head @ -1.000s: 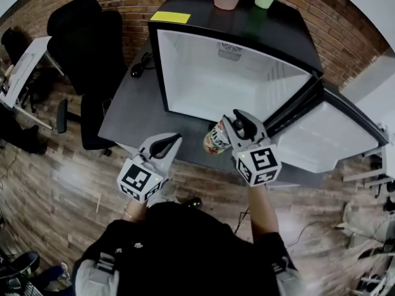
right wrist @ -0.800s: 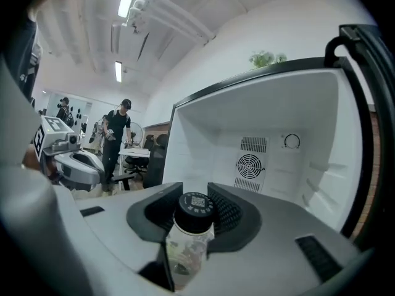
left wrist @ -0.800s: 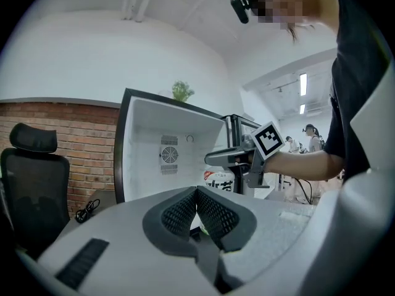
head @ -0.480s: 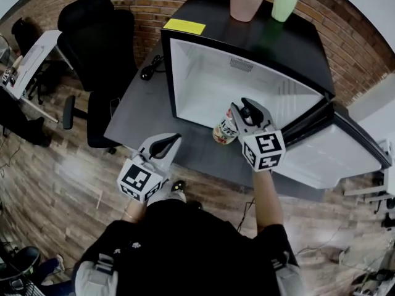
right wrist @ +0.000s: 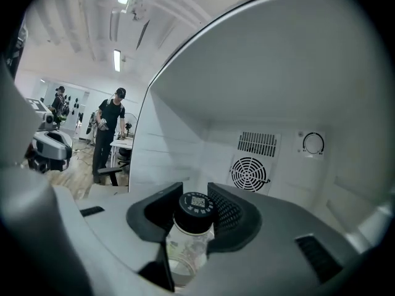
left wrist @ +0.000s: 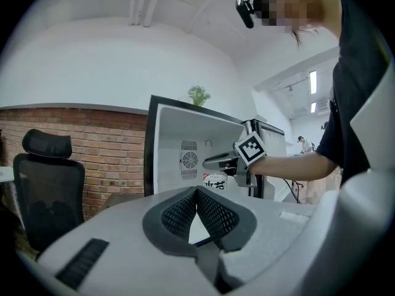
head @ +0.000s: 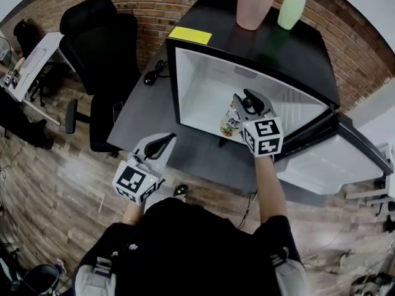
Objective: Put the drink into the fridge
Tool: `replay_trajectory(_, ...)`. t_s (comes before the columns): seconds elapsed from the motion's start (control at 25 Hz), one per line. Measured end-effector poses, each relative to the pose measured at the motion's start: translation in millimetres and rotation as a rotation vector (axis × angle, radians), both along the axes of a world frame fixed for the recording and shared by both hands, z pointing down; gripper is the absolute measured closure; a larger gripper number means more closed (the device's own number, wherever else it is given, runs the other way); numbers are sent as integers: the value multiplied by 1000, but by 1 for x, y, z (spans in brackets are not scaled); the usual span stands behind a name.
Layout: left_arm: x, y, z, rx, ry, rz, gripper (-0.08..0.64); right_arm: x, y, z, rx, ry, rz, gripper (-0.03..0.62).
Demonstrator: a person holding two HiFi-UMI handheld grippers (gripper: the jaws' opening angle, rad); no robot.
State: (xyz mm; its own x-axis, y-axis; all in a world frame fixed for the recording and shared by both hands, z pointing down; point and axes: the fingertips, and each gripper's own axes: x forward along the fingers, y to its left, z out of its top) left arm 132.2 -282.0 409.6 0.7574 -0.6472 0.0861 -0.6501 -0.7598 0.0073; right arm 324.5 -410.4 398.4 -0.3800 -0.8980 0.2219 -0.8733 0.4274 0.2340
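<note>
2 grippers show in the head view, each held by 1 of the person's hands. The right gripper (head: 239, 102) reaches into the open front of the fridge (head: 174, 79) with its jaws about halfway apart, closed on the drink (head: 230, 123). The right gripper view shows the ribbed pads pressing the neck of this clear bottle from both sides, just below its black cap, with the bottle upright. The drink hangs just inside the fridge's mouth, over the white floor of the compartment; whether its base touches that floor I cannot tell. Beyond it, the white back wall carries a round fan grille (right wrist: 249, 173) and a dial (right wrist: 313, 143).

The left gripper (left wrist: 196, 199) sits low and to the left, in front of the person's body and well apart from the fridge. Its jaws are pressed together with nothing between them, and it points toward the fridge opening.

The fridge stands on a dark worktop (head: 148, 116), with its door (head: 327, 165) swung wide to the right. On the fridge's black top stand a pink cup (head: 253, 6) and a green vase (head: 291, 8) near each other, and a yellow note (head: 190, 35) lies at the front left corner. A black office chair (head: 99, 48) stands left of the worktop.
</note>
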Motion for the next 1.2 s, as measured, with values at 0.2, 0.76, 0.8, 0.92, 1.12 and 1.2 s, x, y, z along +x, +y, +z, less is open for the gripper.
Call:
replay_trajectory(0.2,-11,-8,0,2,-3,-24,557,4,-18,4,-16,13,11,468)
replay_trajectory(0.76,-26,-20,-4,8,6,-68,557,13,-52,16,-27,16,69,466)
replay_trajectory(0.8,-28,-20,-4,8,6,-71,557,14,-54,16,-20,14,73,466)
replay_trajectory(0.92,-32,-21,-5,8,4,-80,557,16,-60,18,-14,4,92,466)
replay_trajectory(1.12,-34,-21,-5,7,5,-85,557,18,-64,25,-19,0,107,466)
replay_trajectory(1.2,-34,-21,-5,6,3,-84,557,20,-65,27,-22,-8,117,466)
